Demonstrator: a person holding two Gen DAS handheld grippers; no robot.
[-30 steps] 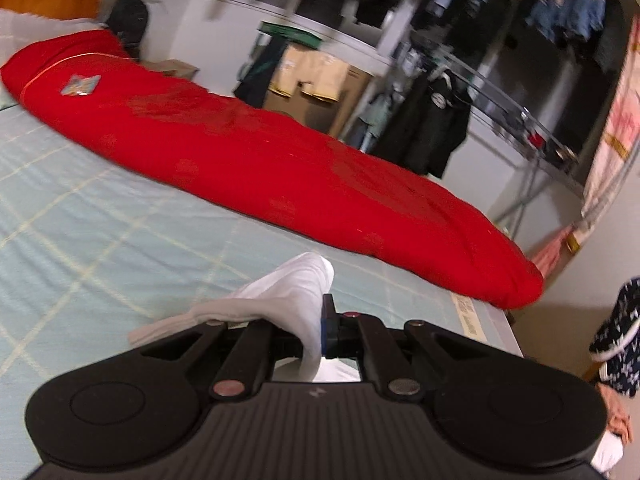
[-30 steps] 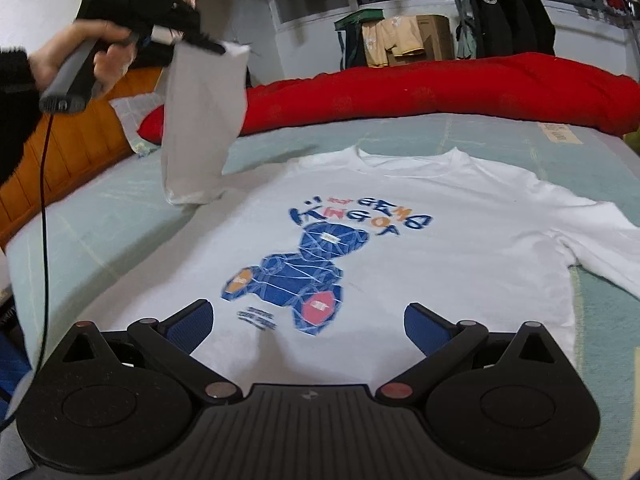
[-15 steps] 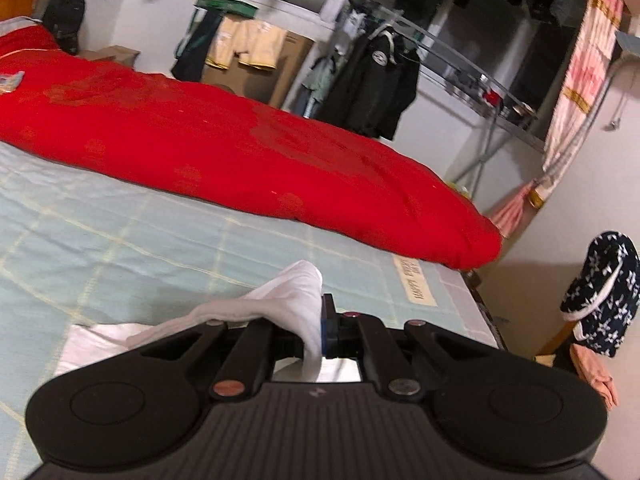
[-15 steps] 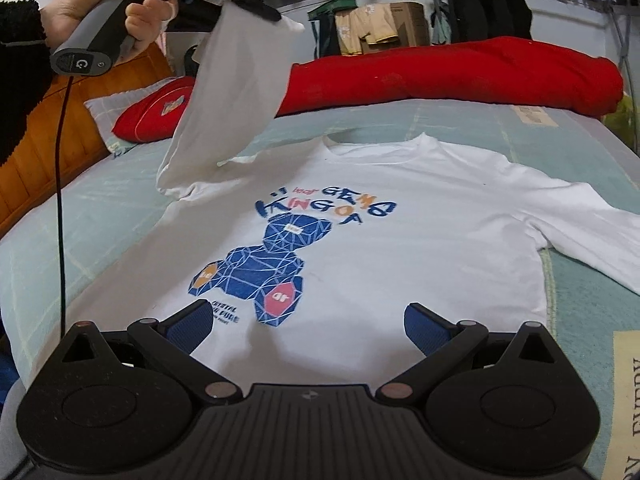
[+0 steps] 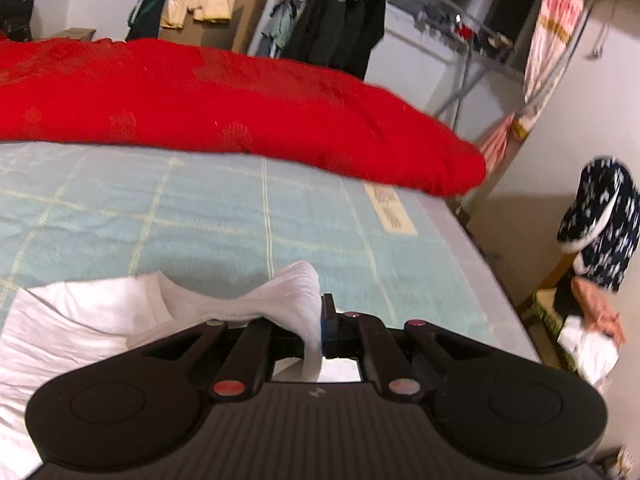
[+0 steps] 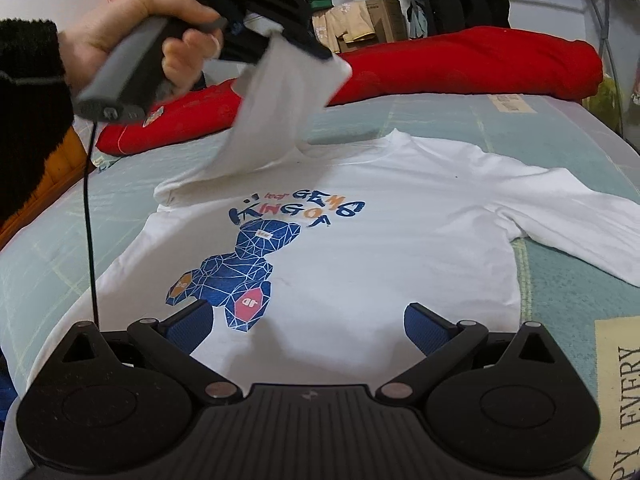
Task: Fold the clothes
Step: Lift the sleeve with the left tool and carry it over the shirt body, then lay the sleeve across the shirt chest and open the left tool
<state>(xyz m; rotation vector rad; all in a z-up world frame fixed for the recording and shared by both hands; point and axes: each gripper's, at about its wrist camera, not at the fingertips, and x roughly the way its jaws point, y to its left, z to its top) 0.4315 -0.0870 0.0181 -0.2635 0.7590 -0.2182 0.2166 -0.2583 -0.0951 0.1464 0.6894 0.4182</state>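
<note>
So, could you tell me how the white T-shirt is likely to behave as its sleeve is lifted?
Probably floppy: the sleeve pinched in the left gripper drapes limply. Likely light, since the T-shirt stays flat elsewhere on the bed. It may wrinkle easily.

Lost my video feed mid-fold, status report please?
Left gripper shut on T-shirt sleeve, lifted over the white T-shirt. Right gripper open, empty. Other sleeve flat. Nothing in the way.

T-shirt (image 6: 400, 240) print reads "GEMS KING OF"; bed label (image 6: 618, 400) "EVERY"
</note>
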